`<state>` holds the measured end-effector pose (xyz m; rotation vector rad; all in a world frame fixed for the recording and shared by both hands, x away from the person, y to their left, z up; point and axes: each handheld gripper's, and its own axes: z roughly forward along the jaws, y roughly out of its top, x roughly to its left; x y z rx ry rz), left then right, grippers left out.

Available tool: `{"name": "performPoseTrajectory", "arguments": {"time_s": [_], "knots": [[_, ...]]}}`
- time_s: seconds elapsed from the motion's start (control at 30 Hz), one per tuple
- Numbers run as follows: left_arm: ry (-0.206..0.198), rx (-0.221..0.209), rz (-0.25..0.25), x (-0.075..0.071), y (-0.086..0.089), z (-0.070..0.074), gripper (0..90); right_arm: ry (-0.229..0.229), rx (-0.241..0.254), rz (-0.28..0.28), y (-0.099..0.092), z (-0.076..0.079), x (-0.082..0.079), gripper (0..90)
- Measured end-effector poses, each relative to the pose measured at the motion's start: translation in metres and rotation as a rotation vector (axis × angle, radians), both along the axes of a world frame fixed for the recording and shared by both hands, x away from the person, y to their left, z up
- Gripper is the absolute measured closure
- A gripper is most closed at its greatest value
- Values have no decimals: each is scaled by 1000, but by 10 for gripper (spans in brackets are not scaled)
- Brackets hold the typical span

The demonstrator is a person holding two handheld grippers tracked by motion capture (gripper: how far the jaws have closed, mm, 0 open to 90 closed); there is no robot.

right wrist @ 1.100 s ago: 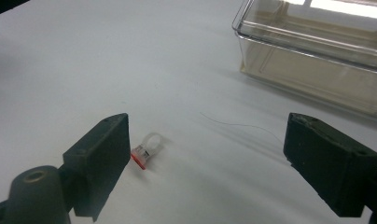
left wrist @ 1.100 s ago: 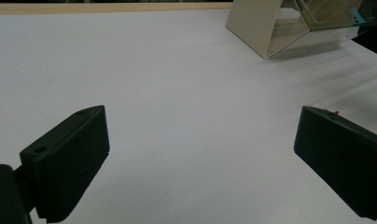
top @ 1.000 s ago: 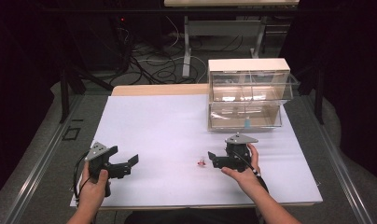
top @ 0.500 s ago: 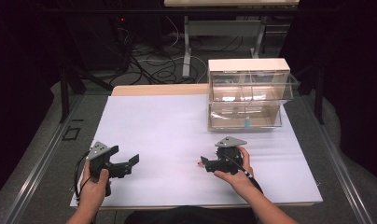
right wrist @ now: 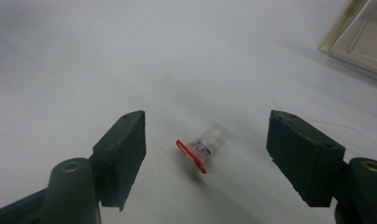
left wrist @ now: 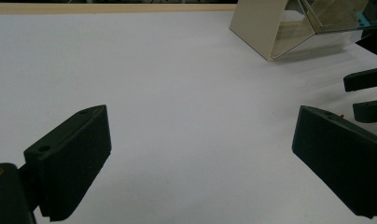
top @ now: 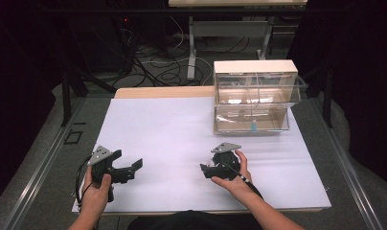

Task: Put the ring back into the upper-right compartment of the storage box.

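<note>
A small clear tube with a red cap (right wrist: 204, 145) lies on its side on the white table top (top: 182, 129). My right gripper (right wrist: 207, 129) is open, low over the table, with the tube between its two jaws and neither jaw touching it. In the high view the right gripper (top: 205, 170) is at the front centre, held by a hand. My left gripper (top: 134, 168) is open at the front left with nothing in it, and its jaws (left wrist: 203, 126) point across bare table toward the right gripper's fingertips (left wrist: 364, 80).
A clear two-tier plastic box (top: 253, 101) stands at the back right of the table, with a small blue item (top: 253, 126) in its lower tier. The box corner (left wrist: 275, 32) lies far ahead of the left gripper. Cables and table legs sit beyond the far edge.
My right gripper has slid left and slightly toward the person, bringing its open jaws around the small red-capped tube. The left gripper has stayed in place.
</note>
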<state>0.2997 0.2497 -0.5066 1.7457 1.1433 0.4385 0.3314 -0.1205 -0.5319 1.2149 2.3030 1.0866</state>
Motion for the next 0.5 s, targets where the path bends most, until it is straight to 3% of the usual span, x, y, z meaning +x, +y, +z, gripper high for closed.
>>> {"name": "performPoseTrajectory", "arguments": {"time_s": [0.03,0.17,0.3,0.5], "knots": [[-4,1,1,-1,0,0,50,16,-11,4,1,0,1,282],[-9,5,2,-2,-1,1,50,10,-38,2,6,-6,6,325],[-10,6,2,-2,-2,1,50,52,-67,-15,7,-9,9,375],[-9,7,7,-3,0,1,50,70,-43,-14,7,-10,12,414]]}}
